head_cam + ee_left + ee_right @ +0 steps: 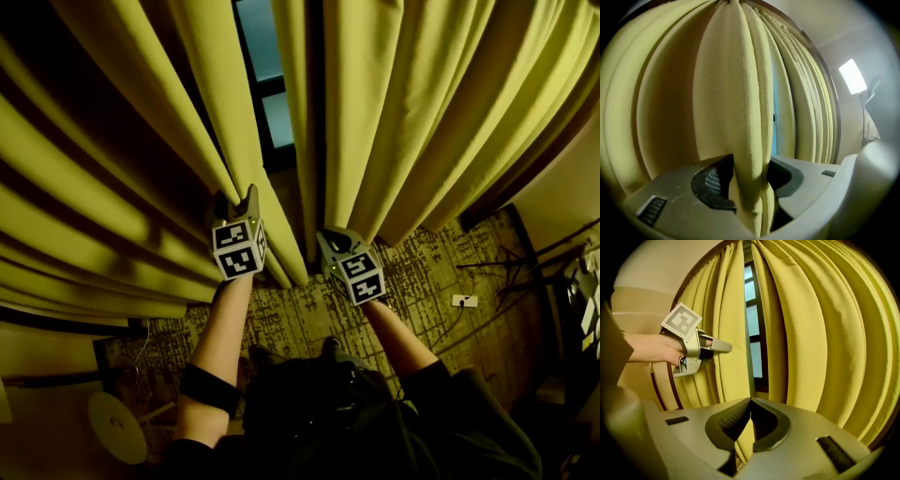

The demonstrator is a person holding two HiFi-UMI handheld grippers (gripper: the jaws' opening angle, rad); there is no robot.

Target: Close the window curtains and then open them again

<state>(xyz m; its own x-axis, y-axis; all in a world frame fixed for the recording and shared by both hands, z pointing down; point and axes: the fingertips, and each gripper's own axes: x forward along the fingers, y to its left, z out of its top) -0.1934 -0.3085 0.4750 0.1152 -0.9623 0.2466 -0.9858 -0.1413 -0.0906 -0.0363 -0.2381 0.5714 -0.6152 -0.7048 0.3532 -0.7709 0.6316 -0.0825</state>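
Left gripper (750,165) clamps a fold of the left curtain (122,141), and the right gripper (750,401), jaws closed, meets the inner edge of the right curtain (422,112), probably to draw both over the exposed window (267,75).

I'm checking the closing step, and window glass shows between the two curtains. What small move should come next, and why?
Probably draw the left gripper sideways toward the right gripper. Its jaws pinch a fold of the left curtain, and a strip of window shows between that and the right curtain, so the gap isn't closed yet.
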